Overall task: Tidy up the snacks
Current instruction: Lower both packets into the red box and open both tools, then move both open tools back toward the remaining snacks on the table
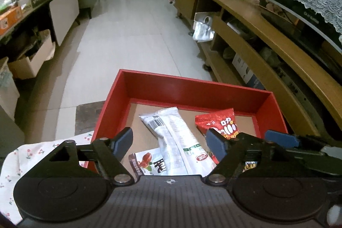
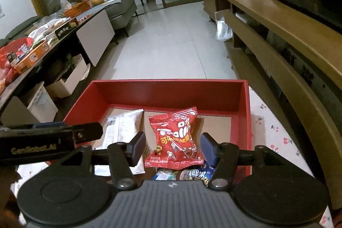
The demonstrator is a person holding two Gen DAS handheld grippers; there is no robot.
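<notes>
A red open box (image 1: 192,82) holds the snacks. In the left wrist view a long white packet (image 1: 171,127) lies in it, with a red candy packet (image 1: 220,123) to its right and a date-print packet (image 1: 149,161) below. My left gripper (image 1: 170,140) hovers open over the white packet, its pads clear of it. In the right wrist view my right gripper (image 2: 173,145) is open above the red candy packet (image 2: 175,138), which lies loose between the fingers. The white packet (image 2: 121,129) lies to its left and a blue packet (image 2: 196,176) sits below. The left gripper's body (image 2: 51,138) reaches in from the left.
The box (image 2: 166,81) rests on a white cherry-print cloth (image 2: 277,138). A long wooden TV cabinet (image 2: 277,20) runs along the right. On the left stands a dark table (image 2: 32,52) piled with boxes and packets. White tiled floor (image 1: 139,31) stretches ahead.
</notes>
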